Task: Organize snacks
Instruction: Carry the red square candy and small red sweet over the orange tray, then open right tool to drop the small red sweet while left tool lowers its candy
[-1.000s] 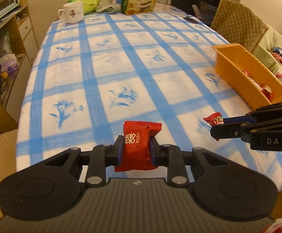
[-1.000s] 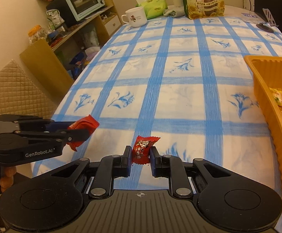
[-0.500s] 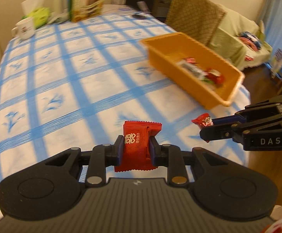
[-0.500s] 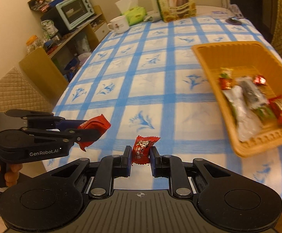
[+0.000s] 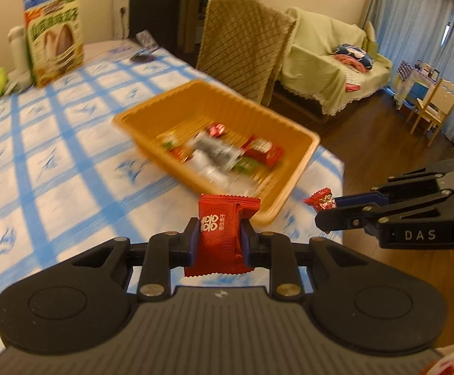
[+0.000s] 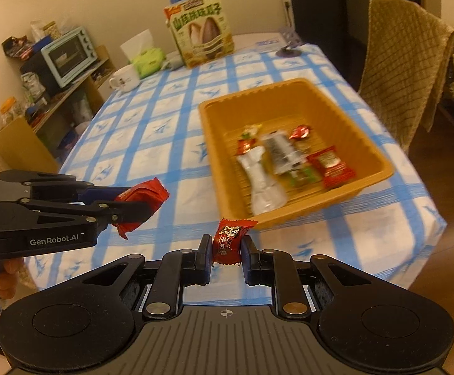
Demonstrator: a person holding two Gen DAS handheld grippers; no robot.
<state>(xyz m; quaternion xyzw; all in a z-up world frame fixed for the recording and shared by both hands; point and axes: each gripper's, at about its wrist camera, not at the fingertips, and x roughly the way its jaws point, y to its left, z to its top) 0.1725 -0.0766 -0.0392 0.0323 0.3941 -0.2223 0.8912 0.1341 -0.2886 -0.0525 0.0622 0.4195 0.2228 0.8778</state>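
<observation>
Both grippers have swung rightward since a second ago, bringing the orange basket [image 6: 367,143] from the frame edge to just ahead of them. Left gripper [image 5: 220,237] pinches a flat red snack packet [image 5: 223,234] upright above the blue-checked tablecloth [image 5: 55,172]. Right gripper [image 6: 226,250] pinches a small red candy [image 6: 228,239], near the basket's near rim. Several wrapped snacks [image 6: 276,162] lie inside the basket.

Seed box [image 6: 201,29] standing at table's [image 6: 139,143] 12 o'clock end; mug [image 6: 126,77] and oven [image 6: 70,55] sitting at 10; chair [image 6: 405,62] at 2.
</observation>
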